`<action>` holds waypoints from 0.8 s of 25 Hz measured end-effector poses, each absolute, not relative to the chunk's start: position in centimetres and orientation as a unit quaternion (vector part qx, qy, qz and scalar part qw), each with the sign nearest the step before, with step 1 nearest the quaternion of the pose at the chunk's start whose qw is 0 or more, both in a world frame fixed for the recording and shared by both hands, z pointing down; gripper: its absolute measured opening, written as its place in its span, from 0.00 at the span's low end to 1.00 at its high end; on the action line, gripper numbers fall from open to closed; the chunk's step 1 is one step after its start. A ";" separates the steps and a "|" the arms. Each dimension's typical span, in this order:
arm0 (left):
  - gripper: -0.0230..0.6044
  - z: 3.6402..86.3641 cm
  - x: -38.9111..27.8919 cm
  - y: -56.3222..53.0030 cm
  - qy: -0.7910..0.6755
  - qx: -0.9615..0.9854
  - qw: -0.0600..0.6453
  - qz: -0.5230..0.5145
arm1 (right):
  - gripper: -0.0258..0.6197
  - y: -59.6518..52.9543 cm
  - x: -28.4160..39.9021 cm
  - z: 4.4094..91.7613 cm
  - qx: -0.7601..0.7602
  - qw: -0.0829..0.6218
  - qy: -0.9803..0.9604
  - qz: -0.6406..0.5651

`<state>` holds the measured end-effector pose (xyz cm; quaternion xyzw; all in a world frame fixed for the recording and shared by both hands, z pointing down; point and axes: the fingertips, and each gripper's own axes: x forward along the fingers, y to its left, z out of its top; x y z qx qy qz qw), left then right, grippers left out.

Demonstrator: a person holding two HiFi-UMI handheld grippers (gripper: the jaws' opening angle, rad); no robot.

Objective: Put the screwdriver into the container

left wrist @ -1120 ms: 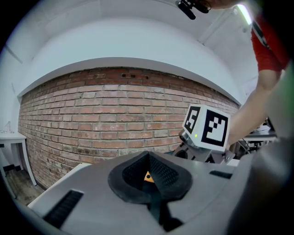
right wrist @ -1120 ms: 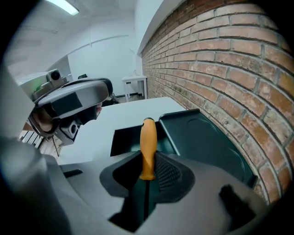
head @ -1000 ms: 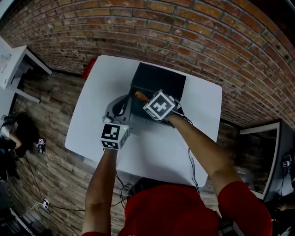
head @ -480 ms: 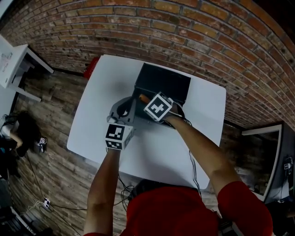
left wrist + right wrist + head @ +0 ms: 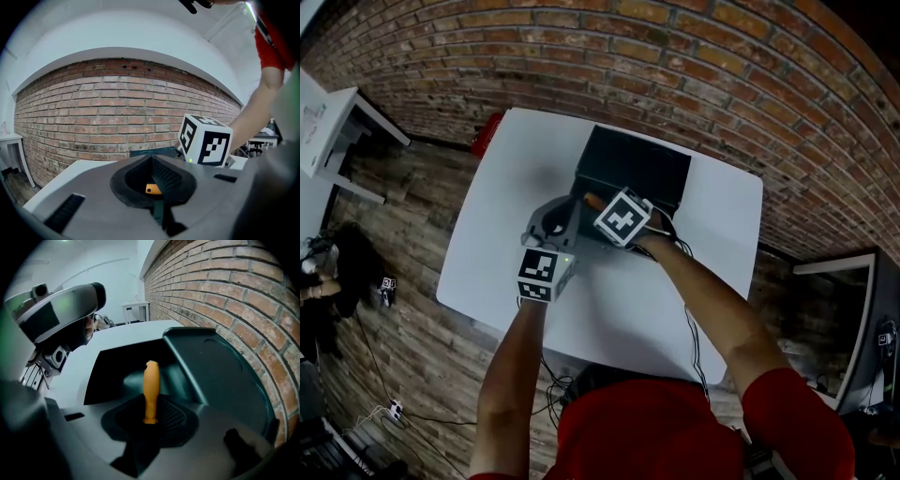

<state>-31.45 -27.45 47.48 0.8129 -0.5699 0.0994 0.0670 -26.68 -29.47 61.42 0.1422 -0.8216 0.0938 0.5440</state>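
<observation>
The screwdriver's orange handle sticks out forward from my right gripper, which is shut on it near the handle's base. Its tip end is hidden inside the jaws. The handle points over the open black container, whose lid stands open to the right. In the head view the screwdriver hangs at the near left edge of the container, with the right gripper just behind it. My left gripper sits shut and empty right beside it; a bit of the orange screwdriver shows past the shut left gripper.
The container stands at the back of a white table, close to a brick wall. A red object lies at the table's far left corner. A white side table stands to the left on the wooden floor.
Almost nothing has changed. The left gripper has crept slightly to the right, nearer the right gripper. The right gripper keeps the screwdriver at the container's edge.
</observation>
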 end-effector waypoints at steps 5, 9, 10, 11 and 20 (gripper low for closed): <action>0.06 47.1 -31.0 -27.5 -0.569 0.814 0.061 0.097 | 0.21 -29.3 -26.9 61.2 0.130 0.533 -0.830 0.099; 0.06 47.0 -30.7 -27.4 -0.568 0.815 0.060 0.099 | 0.22 -29.6 -26.9 60.6 0.130 0.521 -0.838 0.094; 0.06 47.0 -30.7 -27.4 -0.568 0.815 0.060 0.100 | 0.22 -29.7 -27.1 60.3 0.130 0.516 -0.842 0.091; 0.06 47.0 -30.7 -27.4 -0.568 0.815 0.060 0.100 | 0.22 -29.8 -27.1 60.1 0.131 0.513 -0.844 0.088; 0.06 46.4 -29.9 -27.0 -0.566 0.817 0.059 0.095 | 0.22 -29.0 -26.7 57.2 0.134 0.479 -0.863 0.089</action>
